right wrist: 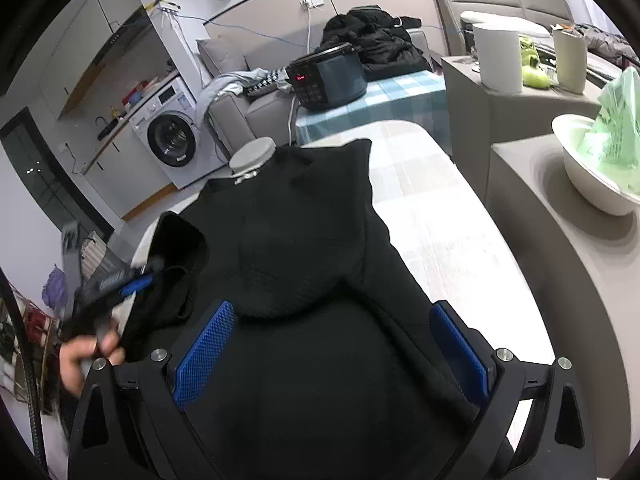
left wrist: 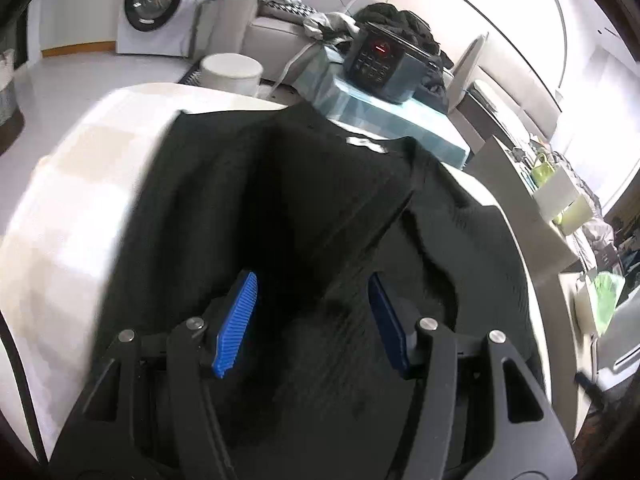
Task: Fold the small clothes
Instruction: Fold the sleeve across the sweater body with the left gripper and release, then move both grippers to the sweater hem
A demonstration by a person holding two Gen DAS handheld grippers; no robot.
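A black garment (left wrist: pixel 280 208) lies spread on a white table (left wrist: pixel 80 200), with a small white label near its far edge. My left gripper (left wrist: pixel 312 284) is open just above the cloth, blue pads apart, nothing between them. In the right wrist view the same black garment (right wrist: pixel 304 248) covers the white table (right wrist: pixel 432 216). My right gripper (right wrist: pixel 332 316) is open wide over the near part of the cloth. The left gripper (right wrist: pixel 132 280) shows at the left, blurred, beside a raised fold of the garment, with a hand behind it.
A dark cooker (right wrist: pixel 328 76) stands on a blue checked cloth beyond the table. A washing machine (right wrist: pixel 172 140) is at the back left. A white bowl with a green bag (right wrist: pixel 600 160) sits on a grey counter at right. A sofa with clothes is behind.
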